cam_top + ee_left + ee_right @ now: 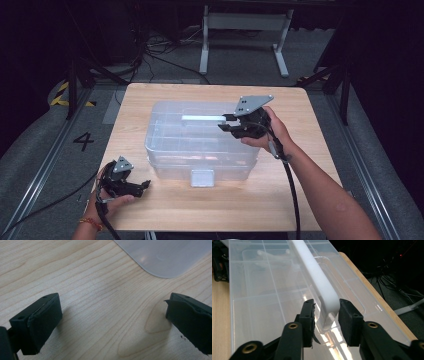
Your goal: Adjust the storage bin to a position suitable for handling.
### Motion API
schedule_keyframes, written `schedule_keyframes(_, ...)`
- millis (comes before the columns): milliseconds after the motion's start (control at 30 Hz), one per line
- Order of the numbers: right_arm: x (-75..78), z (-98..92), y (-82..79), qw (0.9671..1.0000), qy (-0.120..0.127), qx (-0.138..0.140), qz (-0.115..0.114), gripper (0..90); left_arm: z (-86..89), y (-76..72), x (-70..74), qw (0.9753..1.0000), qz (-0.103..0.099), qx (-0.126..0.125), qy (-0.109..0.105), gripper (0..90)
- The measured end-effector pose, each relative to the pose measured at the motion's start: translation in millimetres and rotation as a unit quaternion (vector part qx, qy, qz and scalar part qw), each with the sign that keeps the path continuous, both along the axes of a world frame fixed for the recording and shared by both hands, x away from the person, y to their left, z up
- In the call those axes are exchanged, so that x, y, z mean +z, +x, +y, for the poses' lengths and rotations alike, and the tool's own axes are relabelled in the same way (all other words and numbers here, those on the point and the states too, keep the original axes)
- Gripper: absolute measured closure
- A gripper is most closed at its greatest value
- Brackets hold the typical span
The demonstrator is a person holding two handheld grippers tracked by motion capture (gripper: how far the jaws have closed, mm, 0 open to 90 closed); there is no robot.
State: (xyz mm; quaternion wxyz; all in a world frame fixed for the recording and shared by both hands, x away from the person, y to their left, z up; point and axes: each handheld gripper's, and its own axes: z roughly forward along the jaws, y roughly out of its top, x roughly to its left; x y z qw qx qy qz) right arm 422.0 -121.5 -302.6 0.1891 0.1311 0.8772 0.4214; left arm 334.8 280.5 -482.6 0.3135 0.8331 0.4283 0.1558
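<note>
A clear plastic compartment box (200,145) stands in the middle of the wooden table (225,205), with a white handle (202,118) along its lid. My right gripper (224,124) is at the handle's right end. In the right gripper view its jaws (327,320) are closed around the handle (317,280), one on each side. My left gripper (145,186) rests low at the front left of the table, beside the box's front left corner. Its jaws (112,320) stand wide open over bare wood, and a rounded translucent corner of the box (165,257) lies just ahead.
A pale latch (202,177) sits at the middle of the box's front side. Bare tabletop runs along the front edge and on both sides of the box. Cables and a grey stand frame (245,30) lie on the floor beyond the table.
</note>
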Motion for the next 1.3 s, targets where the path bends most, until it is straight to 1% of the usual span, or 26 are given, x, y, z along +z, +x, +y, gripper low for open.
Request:
schedule_keyframes(33,0.0,0.0,0.0,1.0000,0.000,0.000,0.000,68.2,0.0,0.0,0.0,1.0000,0.000,0.000,0.000,1.0)
schedule_keyframes(67,1.5,0.9,0.8,1.0000,0.004,-0.002,-0.002,72.6,0.0,0.0,-0.1,1.0000,0.000,0.000,-0.001,1.0)
schedule_keyframes(133,2.6,1.4,1.5,1.0000,0.005,0.000,0.002,73.4,0.0,0.0,0.1,1.0000,0.000,0.000,0.001,1.0)
schedule_keyframes(200,3.0,1.8,2.1,1.0000,0.003,0.002,0.001,74.1,0.0,0.1,-0.1,1.0000,0.000,0.000,-0.001,1.0)
schedule_keyframes(533,3.4,4.5,4.6,1.0000,-0.005,0.008,0.003,75.0,0.3,0.3,0.2,1.0000,-0.001,-0.001,0.002,1.1)
schedule_keyframes(600,4.4,4.7,5.2,0.9999,-0.009,0.010,0.004,75.2,1.1,0.5,0.1,1.0000,-0.003,0.000,-0.002,2.1)
schedule_keyframes(767,6.0,4.3,8.0,0.9998,-0.010,0.014,0.012,75.3,2.0,0.4,0.7,1.0000,-0.004,0.004,0.000,4.7)
schedule_keyframes(800,6.7,3.9,10.2,0.9997,-0.009,0.016,0.017,75.3,1.9,0.1,0.2,0.9999,-0.007,0.010,-0.007,5.4)
schedule_keyframes(933,8.1,3.7,12.6,0.9996,-0.008,0.015,0.023,75.3,2.8,-0.3,0.6,0.9998,-0.009,0.014,-0.007,7.7)
schedule_keyframes(1000,9.0,3.4,14.1,0.9994,-0.006,0.017,0.029,75.3,3.6,-1.0,0.9,0.9996,-0.010,0.021,-0.012,10.9)
schedule_keyframes(1033,9.6,3.2,15.0,0.9994,-0.006,0.017,0.028,75.3,4.6,-1.0,1.5,0.9996,-0.014,0.025,-0.009,13.0)
schedule_keyframes(1067,10.6,3.2,15.9,0.9994,-0.004,0.015,0.032,75.3,4.7,-1.3,1.3,0.9994,-0.016,0.029,-0.012,15.3)
schedule_keyframes(1133,12.0,3.4,17.6,0.9992,-0.005,0.017,0.035,75.3,4.7,-1.6,2.0,0.9994,-0.015,0.029,-0.012,17.2)
schedule_keyframes(1167,12.7,3.3,18.3,0.9992,-0.004,0.016,0.037,75.3,4.7,-2.3,3.3,0.9993,-0.015,0.031,-0.012,20.6)
schedule_keyframes(1200,13.1,3.2,19.3,0.9991,-0.002,0.016,0.039,75.3,5.0,-3.1,4.6,0.9993,-0.012,0.033,-0.014,27.4)
schedule_keyframes(1233,13.6,2.9,20.3,0.9990,-0.001,0.016,0.041,75.2,5.0,-3.6,5.2,0.9991,-0.011,0.035,-0.018,32.1)
schedule_keyframes(1267,14.3,2.8,20.9,0.9990,-0.001,0.016,0.042,75.2,5.2,-4.4,6.7,0.9993,-0.011,0.031,-0.018,35.4)
schedule_keyframes(1300,15.1,3.1,21.8,0.9989,-0.001,0.015,0.044,75.2,5.1,-5.4,8.6,0.9995,-0.016,0.025,-0.015,37.4)
